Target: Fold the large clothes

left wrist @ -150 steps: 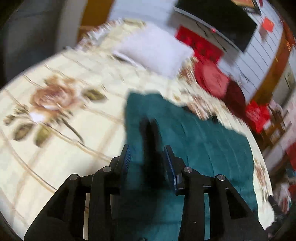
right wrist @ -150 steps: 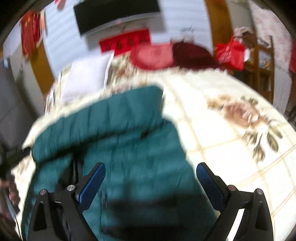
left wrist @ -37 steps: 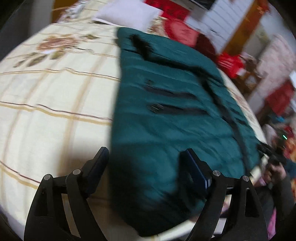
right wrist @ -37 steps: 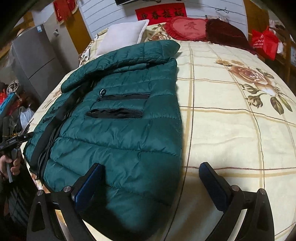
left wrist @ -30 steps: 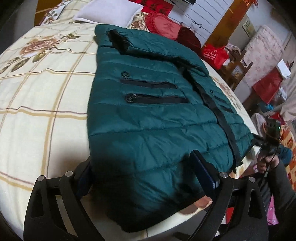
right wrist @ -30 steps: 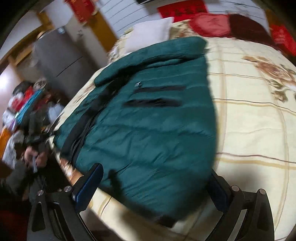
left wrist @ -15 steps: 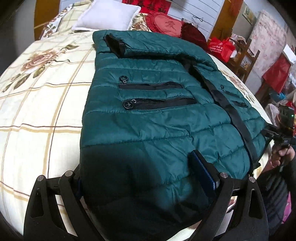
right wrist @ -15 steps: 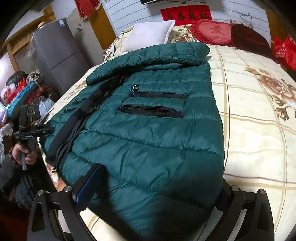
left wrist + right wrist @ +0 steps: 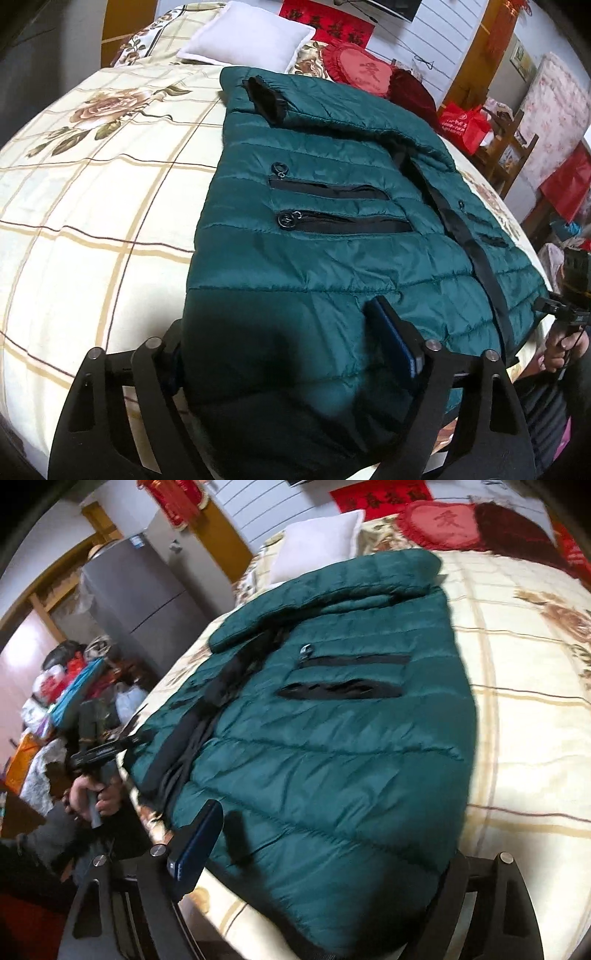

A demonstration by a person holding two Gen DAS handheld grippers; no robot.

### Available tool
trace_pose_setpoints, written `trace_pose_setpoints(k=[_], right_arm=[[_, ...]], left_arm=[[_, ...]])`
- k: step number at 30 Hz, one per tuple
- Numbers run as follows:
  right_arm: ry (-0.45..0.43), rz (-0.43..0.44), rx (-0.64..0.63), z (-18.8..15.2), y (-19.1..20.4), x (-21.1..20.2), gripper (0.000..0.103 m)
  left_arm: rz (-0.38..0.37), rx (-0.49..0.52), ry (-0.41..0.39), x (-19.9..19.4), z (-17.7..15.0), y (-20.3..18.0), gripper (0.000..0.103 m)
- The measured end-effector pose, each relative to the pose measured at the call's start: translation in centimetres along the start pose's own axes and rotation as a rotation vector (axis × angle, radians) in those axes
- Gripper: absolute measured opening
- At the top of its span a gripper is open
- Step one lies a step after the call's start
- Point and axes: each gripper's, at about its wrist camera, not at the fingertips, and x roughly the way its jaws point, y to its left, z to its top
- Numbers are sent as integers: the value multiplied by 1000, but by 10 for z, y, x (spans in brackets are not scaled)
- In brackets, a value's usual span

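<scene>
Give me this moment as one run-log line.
stage: fold setup | jacket: flat on bed, sleeve across top | left gripper: open, straddling hem | right gripper: open, straddling hem

Bed [image 9: 92, 229] carries a green jacket [image 9: 332, 229] and white pillow [image 9: 247, 48].

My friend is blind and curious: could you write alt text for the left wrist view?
A dark green puffer jacket lies flat on a floral checked bedspread, its near hem lying between the open black fingers of the left gripper. A white pillow and red cushion sit behind.
</scene>
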Motion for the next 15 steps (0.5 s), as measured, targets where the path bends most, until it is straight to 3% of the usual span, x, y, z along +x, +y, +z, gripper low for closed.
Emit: trace_pose_setpoints(k=[5,12,13,14,15], right_arm=[[-38,-31,49,3,-10,-2,86],[-38,-49,67,5,-9,-1,88],[-36,-59,57,6,-8,0,79],[-30,-69,48,5,-7,0,63],[-33,-84,43,5,-8,0,58]], left_arm=[[6,-32,-10,-1,1,6,68],[20,-19,-35,-2,-4,5,70],[19,-23,-39,-1,-4,5,70],[16,-29,-44,-1,-4,5,71],[15,-35,-48,-2,-5,5,72]])
